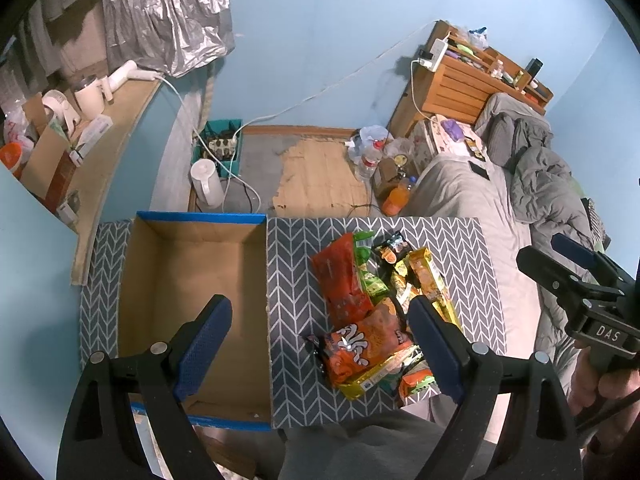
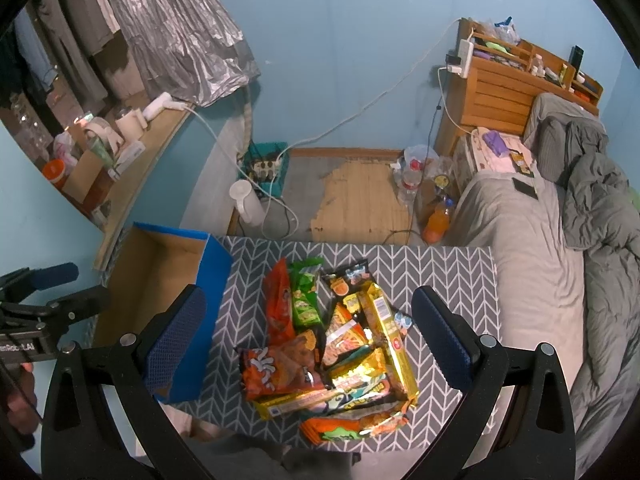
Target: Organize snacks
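lower snack packets [image 2: 352, 396] buried in pile, wrapper print blurred, headboard shelf [image 2: 532, 60] items tiny

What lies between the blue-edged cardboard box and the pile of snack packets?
Only bare grey chevron-patterned tabletop separates the cardboard box from the snack pile, seen in both wrist views.

Blue walls [image 1: 320, 40], wooden headboard [image 1: 464, 84], grey rumpled bed [image 2: 520, 232].

Beyond my work I note a bed [image 1: 460, 196] with a rumpled grey duvet [image 1: 540, 184] and a wooden headboard shelf [image 1: 460, 88]. On the floor stand a white jug [image 1: 206, 182], a teal crate [image 1: 224, 148] and an orange drink bottle [image 1: 396, 198]. A silver curtain [image 1: 168, 16] hangs left.
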Demonstrator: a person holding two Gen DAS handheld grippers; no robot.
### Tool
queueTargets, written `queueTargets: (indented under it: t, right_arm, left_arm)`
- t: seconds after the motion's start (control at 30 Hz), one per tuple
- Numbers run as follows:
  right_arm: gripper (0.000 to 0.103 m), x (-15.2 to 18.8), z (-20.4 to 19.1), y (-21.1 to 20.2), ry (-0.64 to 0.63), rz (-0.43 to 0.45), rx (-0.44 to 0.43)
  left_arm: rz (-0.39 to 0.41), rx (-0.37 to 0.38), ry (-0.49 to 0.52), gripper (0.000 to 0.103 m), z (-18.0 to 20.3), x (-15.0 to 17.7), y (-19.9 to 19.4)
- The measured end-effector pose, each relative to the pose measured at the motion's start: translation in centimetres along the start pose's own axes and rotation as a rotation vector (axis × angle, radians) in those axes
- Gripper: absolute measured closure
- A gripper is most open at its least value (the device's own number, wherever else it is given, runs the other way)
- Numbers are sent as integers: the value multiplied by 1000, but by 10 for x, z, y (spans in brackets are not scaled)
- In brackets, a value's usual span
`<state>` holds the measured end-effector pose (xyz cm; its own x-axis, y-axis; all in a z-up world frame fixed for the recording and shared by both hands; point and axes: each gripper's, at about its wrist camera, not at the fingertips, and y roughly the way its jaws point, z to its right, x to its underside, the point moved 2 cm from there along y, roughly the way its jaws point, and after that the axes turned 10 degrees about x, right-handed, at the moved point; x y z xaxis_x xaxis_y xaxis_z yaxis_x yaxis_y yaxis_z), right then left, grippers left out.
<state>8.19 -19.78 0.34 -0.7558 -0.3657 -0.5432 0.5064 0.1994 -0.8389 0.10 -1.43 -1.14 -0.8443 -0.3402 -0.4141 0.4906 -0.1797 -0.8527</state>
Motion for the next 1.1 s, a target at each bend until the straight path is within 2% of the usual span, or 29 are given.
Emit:
queueTargets:
  t: [0.33,1.1]
  right_arm:
    - [3,5,14,8,13,-2,5]
    - [3,8,15,8,18,-4,4]
  left_arm:
    - [-28,13,8,12,4,3,6]
    - [-48,29,29,12,15,2,11]
